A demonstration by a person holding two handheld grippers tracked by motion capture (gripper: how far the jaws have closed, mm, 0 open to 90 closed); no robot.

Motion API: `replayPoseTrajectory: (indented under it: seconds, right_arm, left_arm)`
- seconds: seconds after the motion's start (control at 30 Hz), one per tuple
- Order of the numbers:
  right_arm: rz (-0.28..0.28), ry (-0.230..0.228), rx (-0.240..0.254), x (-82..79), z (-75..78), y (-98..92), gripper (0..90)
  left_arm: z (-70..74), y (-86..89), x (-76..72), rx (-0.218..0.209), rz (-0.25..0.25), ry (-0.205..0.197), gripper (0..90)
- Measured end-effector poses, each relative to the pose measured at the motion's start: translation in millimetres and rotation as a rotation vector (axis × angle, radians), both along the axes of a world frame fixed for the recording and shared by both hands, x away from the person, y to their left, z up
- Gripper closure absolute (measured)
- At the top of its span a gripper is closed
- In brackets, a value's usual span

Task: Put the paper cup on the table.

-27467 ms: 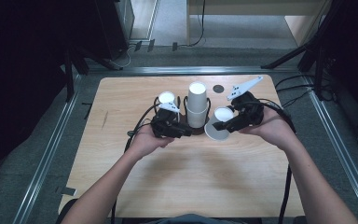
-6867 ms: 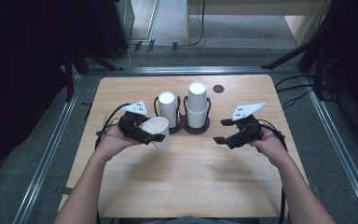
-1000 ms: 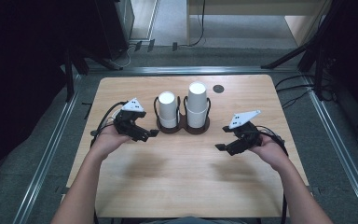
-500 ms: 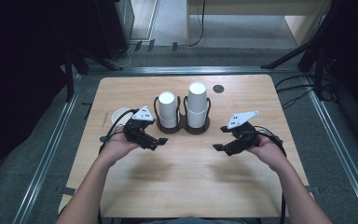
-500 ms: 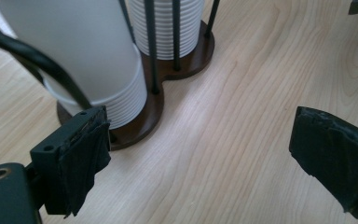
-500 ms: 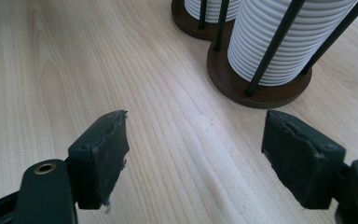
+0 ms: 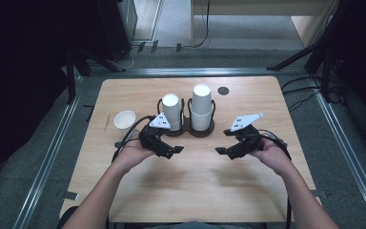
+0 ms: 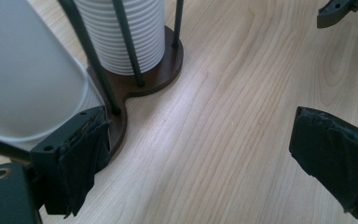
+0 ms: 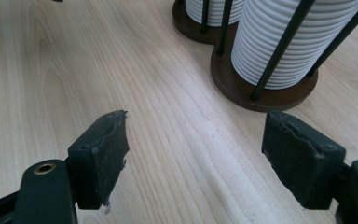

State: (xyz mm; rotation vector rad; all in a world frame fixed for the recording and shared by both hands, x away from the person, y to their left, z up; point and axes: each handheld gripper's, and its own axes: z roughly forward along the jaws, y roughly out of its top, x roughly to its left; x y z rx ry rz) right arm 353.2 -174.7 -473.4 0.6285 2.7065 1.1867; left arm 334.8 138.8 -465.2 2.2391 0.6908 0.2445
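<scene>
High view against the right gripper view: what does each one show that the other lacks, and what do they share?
High view alone: the loose paper cup standing on the table, left of the left gripper, and both forearms. Right gripper view alone: the ribbed cup rims and the right gripper with its jaws apart, close up. Shared: the cup holder with two white cup stacks.

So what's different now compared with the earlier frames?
The single paper cup that the left gripper carried now stands alone at the table's left side; that gripper, open, has swung back toward the cup holder. The right gripper stays open in place, and both cup stacks are unmoved.
</scene>
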Motion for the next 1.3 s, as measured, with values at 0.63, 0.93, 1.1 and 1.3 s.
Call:
replayPoseTrajectory:
  seconds: [0.63, 0.93, 1.1, 1.3]
  right_arm:
    - [0.047, -0.005, -0.023, -5.2, -4.1, 14.9, 22.5]
    - [0.054, -0.002, -0.029, -7.2, -4.2, 17.6, 22.5]
    - [0.058, -0.008, -0.033, -7.2, -4.6, 17.9, 22.5]
    - [0.055, -0.008, -0.033, -6.9, -4.2, 16.4, 22.5]
  left_arm:
    - [-6.0, -26.7, -0.9, -0.019, -0.039, -0.017, 5.4]
    - [-7.6, -33.3, -2.0, -0.018, -0.052, -0.016, 5.4]
    - [-8.2, -31.9, -2.3, -0.013, -0.048, -0.014, 5.4]
    - [-6.8, -29.0, -2.6, -0.022, -0.043, -0.013, 5.4]
